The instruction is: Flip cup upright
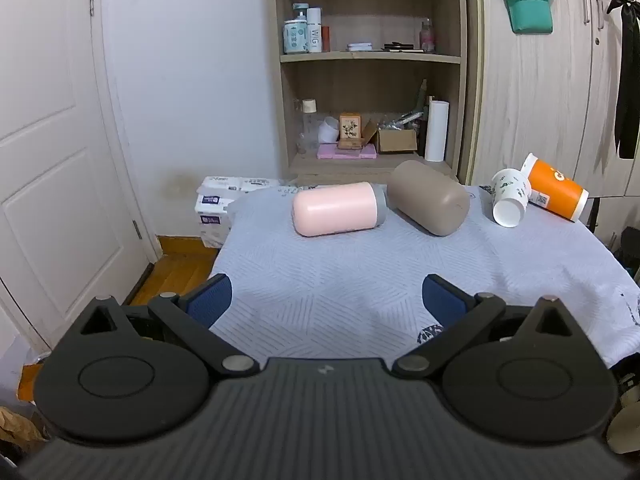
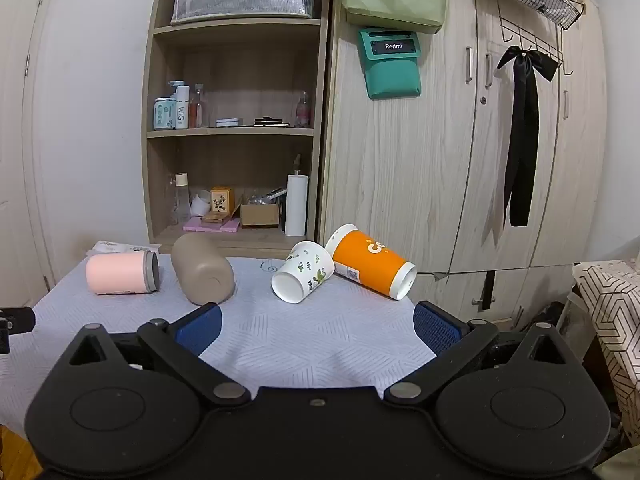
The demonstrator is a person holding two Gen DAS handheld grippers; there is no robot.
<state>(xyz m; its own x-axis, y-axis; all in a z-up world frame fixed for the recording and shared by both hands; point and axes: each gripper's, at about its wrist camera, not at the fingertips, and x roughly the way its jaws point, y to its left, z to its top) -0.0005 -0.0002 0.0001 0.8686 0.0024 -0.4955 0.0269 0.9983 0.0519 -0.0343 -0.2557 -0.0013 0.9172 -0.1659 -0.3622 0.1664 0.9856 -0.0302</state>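
Four cups lying on their sides on a table covered with a pale blue cloth (image 1: 360,280), none upright.

From the left wrist view: pink cup (image 1: 336,209) at about 12 o'clock from the left gripper (image 1: 328,300), its grey-rimmed mouth turned to 3 o'clock. Brown cup (image 1: 430,203) just beside it at 1 o'clock, tilted, flat end toward the camera, close to the pink one; touching or not, hard to tell. White cup (image 1: 510,200) with green leaf print at 2 o'clock, leaning against the orange cup (image 1: 554,188) near the far right edge of the cloth.

From the right wrist view: white cup (image 2: 302,272) almost at 12 o'clock from the right gripper (image 2: 318,330), orange cup (image 2: 372,266) at 1 o'clock and touching it, brown cup (image 2: 202,268) at 11 o'clock, pink cup (image 2: 122,272) at 10 o'clock.

Both grippers low over the near part of the cloth, blue pads (image 1: 210,300) spread wide apart, nothing between them, well apart from all cups.

Behind the table, a wooden shelf (image 2: 232,132) with bottles and boxes, and a wardrobe (image 2: 460,160) at 1 o'clock with a black ribbon (image 2: 524,136) hanging on it.
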